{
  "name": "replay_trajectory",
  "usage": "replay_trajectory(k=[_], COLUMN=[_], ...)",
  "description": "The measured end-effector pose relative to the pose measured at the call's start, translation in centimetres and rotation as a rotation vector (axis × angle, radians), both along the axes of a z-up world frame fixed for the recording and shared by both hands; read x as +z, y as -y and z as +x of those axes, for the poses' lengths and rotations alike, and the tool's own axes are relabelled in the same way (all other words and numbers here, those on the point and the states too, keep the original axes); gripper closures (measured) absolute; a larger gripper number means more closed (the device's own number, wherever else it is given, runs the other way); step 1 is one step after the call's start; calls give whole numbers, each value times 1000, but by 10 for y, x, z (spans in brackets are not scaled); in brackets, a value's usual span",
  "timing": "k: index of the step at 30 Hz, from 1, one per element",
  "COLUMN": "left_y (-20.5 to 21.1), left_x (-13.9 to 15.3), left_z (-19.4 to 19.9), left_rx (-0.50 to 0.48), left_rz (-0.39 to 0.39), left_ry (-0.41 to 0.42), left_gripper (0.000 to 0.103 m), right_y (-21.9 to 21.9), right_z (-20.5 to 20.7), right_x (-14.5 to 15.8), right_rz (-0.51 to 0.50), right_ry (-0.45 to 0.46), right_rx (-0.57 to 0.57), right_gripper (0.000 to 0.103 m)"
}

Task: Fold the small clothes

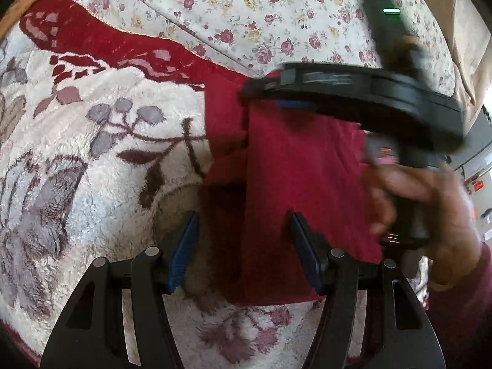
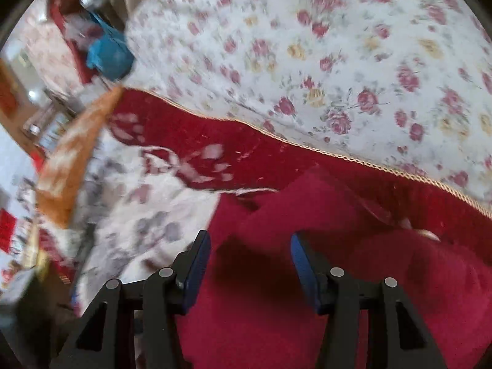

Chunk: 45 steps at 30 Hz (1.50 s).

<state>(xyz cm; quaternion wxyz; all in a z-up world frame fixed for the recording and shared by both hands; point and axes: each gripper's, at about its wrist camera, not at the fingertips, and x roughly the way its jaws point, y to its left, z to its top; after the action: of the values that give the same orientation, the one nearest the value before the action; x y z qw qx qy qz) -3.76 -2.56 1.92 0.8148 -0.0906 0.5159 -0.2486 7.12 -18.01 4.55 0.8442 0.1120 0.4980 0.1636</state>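
**Both grippers open over the red garment**

From the L wrist cam I see the left gripper [image 1: 243, 246] w/ its blue pads apart, nothing pinched between them. It hangs over the near edge of the dark red garment [image 1: 295, 190], which lies on a plush cream blanket [image 1: 101, 160] w/ grey-purple leaf pattern and a red border. The garment looks folded lengthwise; a straight vertical edge runs down its L side. Beyond the blanket is a floral sheet [image 1: 246, 9] w/ small roses.

The right gripper [image 1: 353, 92] shows in that same view, blurred, above the garment's far R part; a hand [image 1: 430, 203] in a maroon sleeve grips its handle.

R wrist cam is blurry. The right gripper's pads [image 2: 200, 264] stand apart, red garment [image 2: 307, 292] below and between them, but I can't see them pressing it. An orange-and-white cloth [image 2: 73, 160] lies at the L, something blue [image 2: 107, 55] farther back.
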Motion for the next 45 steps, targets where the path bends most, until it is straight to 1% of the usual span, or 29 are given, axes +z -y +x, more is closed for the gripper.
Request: replay_trajectory(k=[3, 4, 7, 10, 12, 14, 17, 20, 23, 26, 27, 28, 29, 30, 32, 33, 36, 39, 41, 43, 44, 45], left_y=[-2, -2, -2, -2, -4, -6, -6, -5, -9, -13, -15, -16, -17, -18, -19, -19, -17, -17, -15, -13, -13, -13], left_x=[-1, -1, -1, -1, -1, -1, 0, 0, 0, 1, 3, 4, 5, 6, 7, 8, 9, 7, 5, 3, 3, 5], left_z=[0, 0, -3, -4, -6, -7, -9, -11, -13, -13, -15, -16, -17, -17, -17, -17, -18, -18, -17, -14, -14, -13], left_rx=[-1, -2, -5, 0, -4, -1, 3, 2, 7, 7, 0, -5, -7, -2, 7, 11, 7, 5, 3, 3, 2, -2], left_rz=[-11, -11, -6, -8, -12, -21, -15, -10, -28, -58, -72, -84, -92, -102, -114, -119, -107, -102, -106, -104, -105, -110], left_ry=[4, 7, 18, 17, 14, 11, 15, 18, 9, -2, -4, -3, -1, -1, -2, -1, 4, 5, -5, -8, -7, -3], left_gripper=[42, 42, 42, 42, 42, 42, 42, 42, 42, 42, 42, 42, 42, 42, 42, 42, 42, 42, 42, 42, 42, 42], right_y=[-13, -13, -10, -6, -9, -17, -25, -29, -31, -34, -33, -31, -29, -27, -28, -31, -40, -39, -33, -26, -24, -21], right_z=[18, 18, 16, 6, 0, -10, -21, -21, -16, -15, -18, -21, -24, -28, -36, -37, -34, -35, -36, -37, -37, -38], right_x=[-24, -25, -17, -4, 0, 1, 3, 1, -2, -5, -4, -2, 1, 6, 17, 19, 12, 11, 12, 13, 14, 15], right_rz=[-17, -26, -18, 25, 39, 25, -19, -36, -59, -105, -97, -86, -76, -54, -4, 5, -13, 7, 38, 42, 32, 21], right_ry=[-57, -49, -52, -60, -75, -78, -57, -58, -56, -52, -42, -37, -34, -30, -21, -15, -28, -1, -10, -21, -20, -21], right_rx=[1, -4, -22, -30, -14, 19, 31, 38, 32, 43, 55, 65, 73, 80, 120, 137, 143, 107, 82, 62, 55, 45], right_gripper=[50, 51, 51, 50, 43, 42, 42, 42, 43, 56, 66, 71, 81, 89, 92, 93, 93, 93, 93, 92, 89, 79])
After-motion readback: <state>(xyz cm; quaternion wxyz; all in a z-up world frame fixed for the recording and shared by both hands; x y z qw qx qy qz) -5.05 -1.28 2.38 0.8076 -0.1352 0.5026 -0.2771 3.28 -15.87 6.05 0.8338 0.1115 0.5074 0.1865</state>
